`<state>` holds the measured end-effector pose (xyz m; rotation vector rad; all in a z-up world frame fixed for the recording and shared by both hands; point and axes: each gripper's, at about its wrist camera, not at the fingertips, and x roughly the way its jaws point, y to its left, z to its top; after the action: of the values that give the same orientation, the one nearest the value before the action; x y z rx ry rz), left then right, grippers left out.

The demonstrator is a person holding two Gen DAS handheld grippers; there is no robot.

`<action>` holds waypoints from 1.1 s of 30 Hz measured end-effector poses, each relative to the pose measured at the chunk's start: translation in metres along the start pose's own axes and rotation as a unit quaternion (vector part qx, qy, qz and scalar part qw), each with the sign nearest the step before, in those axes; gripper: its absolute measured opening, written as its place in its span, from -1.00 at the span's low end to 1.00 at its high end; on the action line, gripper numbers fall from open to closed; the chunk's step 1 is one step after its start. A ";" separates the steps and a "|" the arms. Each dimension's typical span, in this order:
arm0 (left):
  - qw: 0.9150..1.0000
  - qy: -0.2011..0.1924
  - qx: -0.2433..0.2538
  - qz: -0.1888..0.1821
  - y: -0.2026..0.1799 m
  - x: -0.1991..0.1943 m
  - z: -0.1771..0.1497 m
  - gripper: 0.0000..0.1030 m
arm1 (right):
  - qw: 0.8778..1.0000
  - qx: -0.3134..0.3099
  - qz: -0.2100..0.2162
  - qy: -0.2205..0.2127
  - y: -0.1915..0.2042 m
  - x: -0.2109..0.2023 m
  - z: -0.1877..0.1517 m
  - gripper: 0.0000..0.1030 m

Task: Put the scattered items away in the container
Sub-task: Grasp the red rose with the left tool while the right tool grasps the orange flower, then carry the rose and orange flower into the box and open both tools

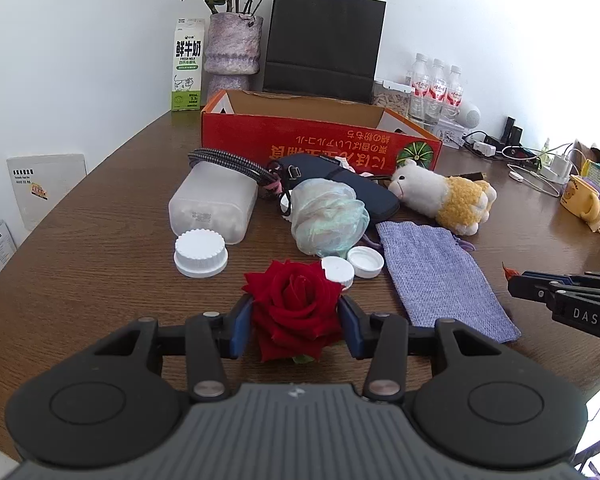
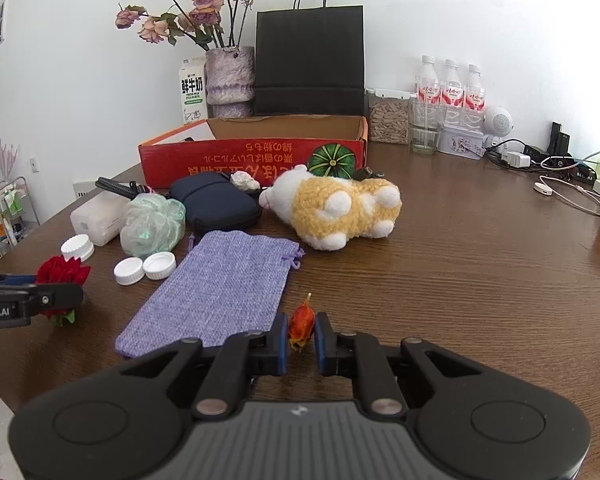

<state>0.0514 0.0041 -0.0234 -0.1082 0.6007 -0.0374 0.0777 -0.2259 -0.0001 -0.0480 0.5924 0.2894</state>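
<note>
Your left claw [image 1: 296, 322] is narrowed onto the red rose [image 1: 294, 312], both pads pressing its petals. Your right claw [image 2: 302, 334] is nearly closed, gripping the small orange dried flower [image 2: 301, 324] low over the bench [image 2: 460, 280]. The purple pouch [image 2: 216, 292] lies between both claws. Bare bench lies to its right. Farther back, the red box [image 2: 252, 160] stands open beyond the clutter.

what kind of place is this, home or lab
Most likely a lived-in home or small office: a wooden table against a white wall, holding a vase of dried roses, a milk carton and tangled chargers.
</note>
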 end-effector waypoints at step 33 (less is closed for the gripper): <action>0.984 -0.135 -0.108 0.050 0.013 0.142 0.207 -0.10 | 0.991 0.037 0.017 -0.127 0.023 0.146 0.211 -0.75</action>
<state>0.2853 0.0260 0.0652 -0.2891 0.3359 0.1395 0.3009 -0.1402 0.0943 0.0700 0.3506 0.3009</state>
